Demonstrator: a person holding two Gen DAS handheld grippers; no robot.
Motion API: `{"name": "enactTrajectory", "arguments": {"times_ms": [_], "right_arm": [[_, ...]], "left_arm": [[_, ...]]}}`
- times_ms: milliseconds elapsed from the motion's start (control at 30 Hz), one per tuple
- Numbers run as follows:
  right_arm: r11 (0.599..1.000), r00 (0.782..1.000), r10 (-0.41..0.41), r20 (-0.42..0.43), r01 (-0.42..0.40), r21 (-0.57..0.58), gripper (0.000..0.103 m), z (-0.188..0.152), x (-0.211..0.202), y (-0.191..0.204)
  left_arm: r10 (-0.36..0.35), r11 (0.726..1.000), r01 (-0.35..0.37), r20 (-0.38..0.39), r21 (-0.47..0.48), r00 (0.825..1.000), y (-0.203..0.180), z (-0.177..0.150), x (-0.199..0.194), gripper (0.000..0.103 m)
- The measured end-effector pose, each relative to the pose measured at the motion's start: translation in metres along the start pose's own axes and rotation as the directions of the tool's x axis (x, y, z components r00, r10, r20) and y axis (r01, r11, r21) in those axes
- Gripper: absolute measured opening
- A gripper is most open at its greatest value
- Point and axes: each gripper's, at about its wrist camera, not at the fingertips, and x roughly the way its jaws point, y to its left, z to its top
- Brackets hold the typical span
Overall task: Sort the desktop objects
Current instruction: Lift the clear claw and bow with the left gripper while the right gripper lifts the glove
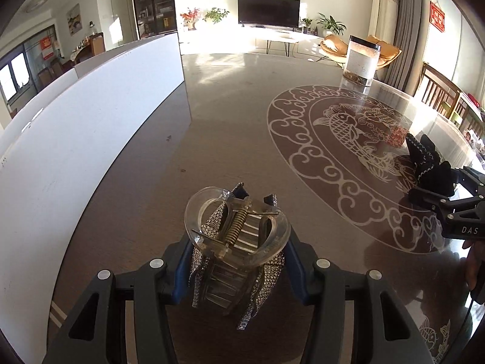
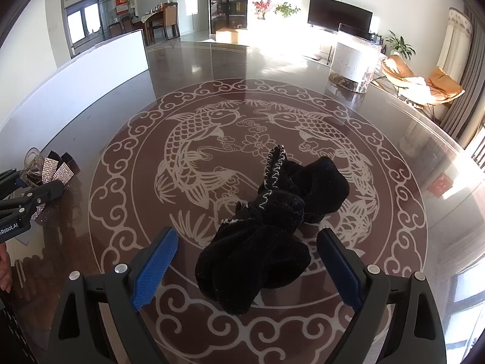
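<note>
At far left the white board (image 1: 91,127) flanks the table (image 1: 230,97). The left gripper (image 1: 239,261), partly closed, clamps the rhinestone hair claw (image 1: 236,251) near the board; the claw appears lifted, though its contact with the table is hard to judge. At centre the black scrunchie (image 2: 272,227) lies on the fish medallion (image 2: 194,151) between the wide-open, empty right gripper (image 2: 247,270). Sorting seems midway: one item held, one not yet grasped. At far right stands a jar (image 2: 354,57). No destination bin is visible.
</note>
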Motion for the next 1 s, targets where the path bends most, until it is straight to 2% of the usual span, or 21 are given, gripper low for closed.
{"name": "enactTrajectory", "arguments": {"times_ms": [567, 633, 700, 767, 933, 1000], "right_arm": [[1.0, 1.0, 0.007, -0.003, -0.007, 0.006, 0.093, 0.0, 0.0007, -0.0019], [1.0, 1.0, 0.007, -0.003, -0.007, 0.006, 0.093, -0.0001, 0.0007, -0.0019], [1.0, 1.0, 0.007, -0.003, -0.007, 0.007, 0.093, -0.0002, 0.0006, -0.0018], [1.0, 1.0, 0.007, -0.003, -0.007, 0.007, 0.093, -0.0003, 0.0005, -0.0018], [1.0, 1.0, 0.011, -0.005, -0.011, 0.01, 0.093, -0.0006, 0.0007, -0.0025], [1.0, 1.0, 0.012, -0.005, -0.012, 0.01, 0.093, -0.0004, 0.001, -0.0028]], "left_arm": [[-0.007, 1.0, 0.007, 0.0, -0.004, 1.0, 0.0044, -0.0036, -0.0029, 0.054], [-0.023, 1.0, 0.023, -0.001, -0.004, 1.0, 0.0039, -0.0022, -0.0018, 0.057], [-0.044, 0.999, 0.044, -0.009, 0.004, 0.999, 0.0043, -0.0031, -0.0027, 0.075], [-0.045, 0.999, 0.045, -0.019, 0.017, 0.999, 0.0025, -0.0041, -0.0026, 0.082], [-0.04, 0.998, 0.041, -0.03, 0.04, 0.999, -0.0014, -0.0045, -0.001, 0.088], [-0.053, 0.997, 0.055, -0.036, 0.048, 0.998, -0.0019, -0.0042, -0.0001, 0.093]]}}
